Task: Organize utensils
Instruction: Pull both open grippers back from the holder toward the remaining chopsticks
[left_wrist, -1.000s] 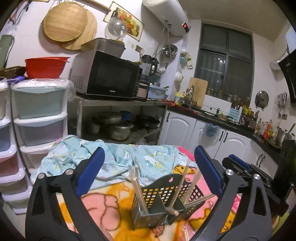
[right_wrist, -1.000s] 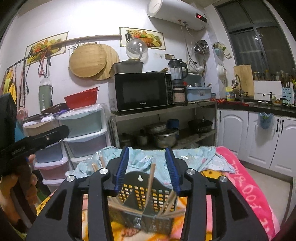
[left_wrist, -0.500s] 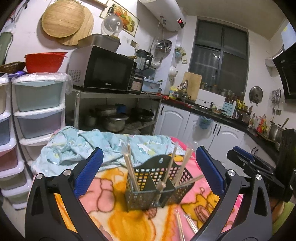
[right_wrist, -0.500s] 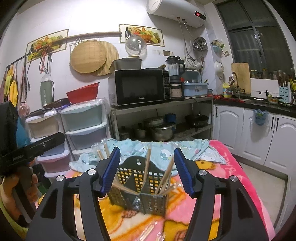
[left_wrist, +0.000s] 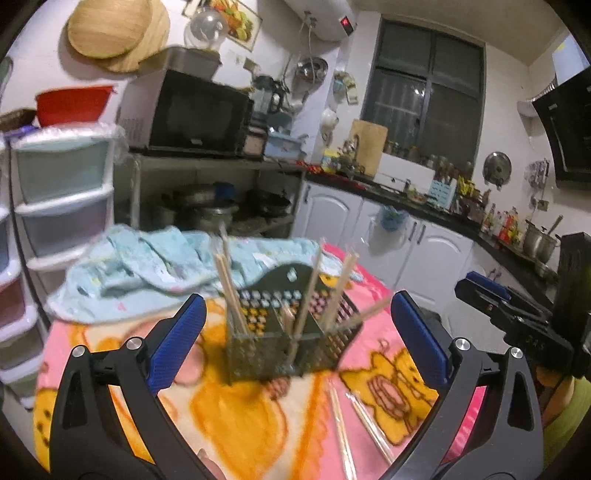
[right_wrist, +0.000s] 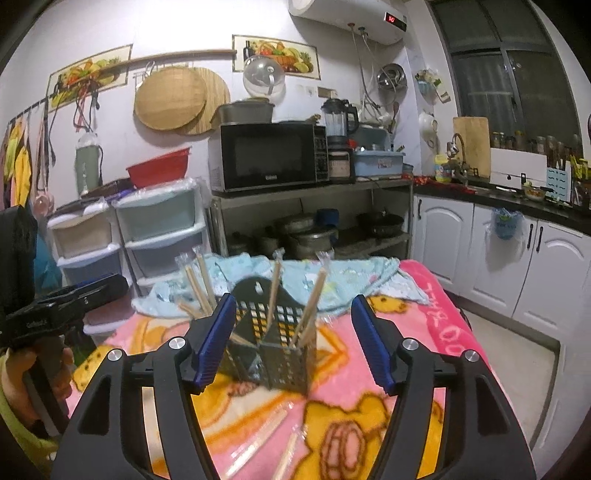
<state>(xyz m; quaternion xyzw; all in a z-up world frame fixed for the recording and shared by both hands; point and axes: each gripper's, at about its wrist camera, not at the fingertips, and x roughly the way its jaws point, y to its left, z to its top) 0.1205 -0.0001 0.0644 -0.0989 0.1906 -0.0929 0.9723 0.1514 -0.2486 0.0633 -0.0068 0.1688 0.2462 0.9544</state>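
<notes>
Dark utensil basket (right_wrist: 275, 350) standing far on the pink blanket (right_wrist: 436, 325), chopsticks (right_wrist: 312, 306) leaning inside, right gripper (right_wrist: 291, 345) just been widening, gripping nothing, left gripper (left_wrist: 295, 332) gaping wide, empty

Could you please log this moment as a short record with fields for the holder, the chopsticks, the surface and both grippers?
holder: dark perforated utensil basket, upright on the blanket
chopsticks in holder: several wrapped pairs standing tilted in its compartments
chopsticks loose: a few wrapped pairs lying flat on the blanket in front of the basket
surface: pink and orange cartoon blanket; light blue cloth bunched behind the basket
left gripper: open, holding nothing
right gripper: jaws just been opening, nothing gripped; basket beyond them
</notes>
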